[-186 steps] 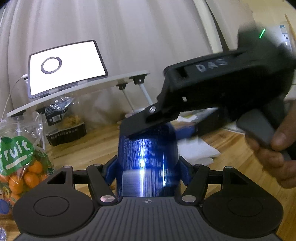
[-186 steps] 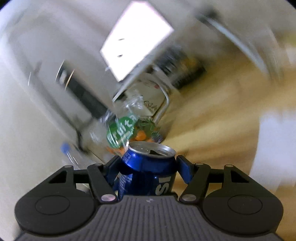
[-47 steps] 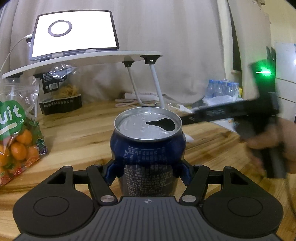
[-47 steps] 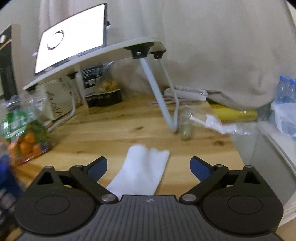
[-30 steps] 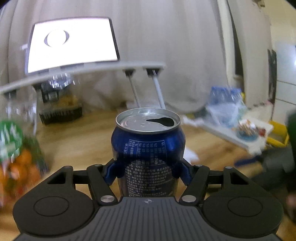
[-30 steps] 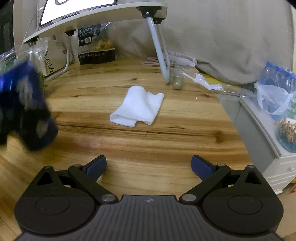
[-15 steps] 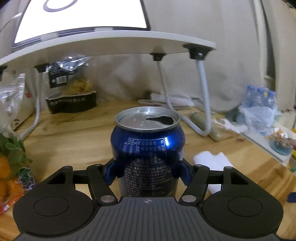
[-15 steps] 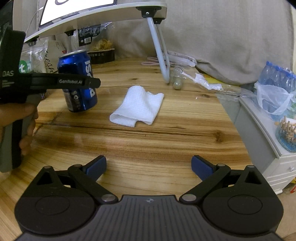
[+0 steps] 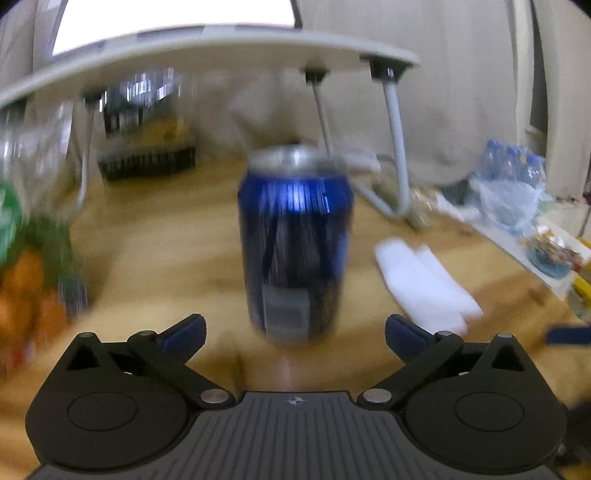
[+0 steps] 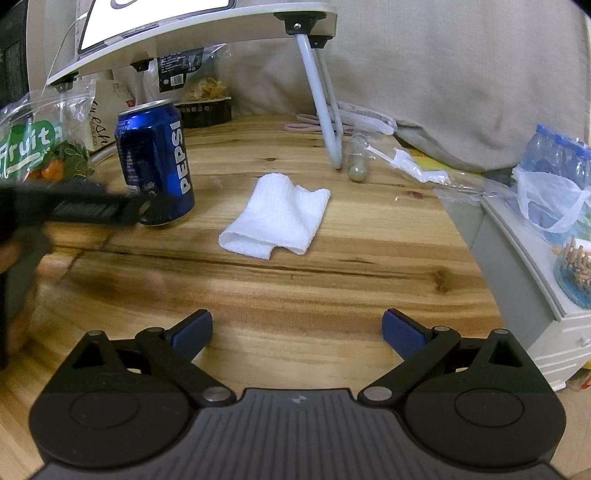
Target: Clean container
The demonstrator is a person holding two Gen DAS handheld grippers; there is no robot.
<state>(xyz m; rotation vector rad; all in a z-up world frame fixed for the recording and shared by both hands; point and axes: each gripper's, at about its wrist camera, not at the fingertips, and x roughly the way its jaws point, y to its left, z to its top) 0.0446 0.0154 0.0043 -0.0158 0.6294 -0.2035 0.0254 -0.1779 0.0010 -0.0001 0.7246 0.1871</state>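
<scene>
Releasing: left tongs [image 9: 295, 328] were opening, jaws spread either side of the can [image 9: 295, 243] with no pad touching it.
Right tongs: right tongs [image 10: 297, 330] hung released over the near part of the counter [image 10: 332, 288], nothing between them.
Can: upright toward the counter's left side, standing on its own.
Cloth: white cloth [image 10: 275, 216] lay folded mid-counter, apart from the can.
Doing it well: judged best to draw the left tongs straight back, clear of the can's sides, so it wouldn't tip.
Beyond: lap desk [image 10: 221, 22] stood at the far edge.

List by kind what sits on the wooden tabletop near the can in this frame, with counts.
Blue soda can: 1
White folded cloth: 1
Bag of oranges: 1
Small clear bottle lying down: 1
Total: 4
</scene>
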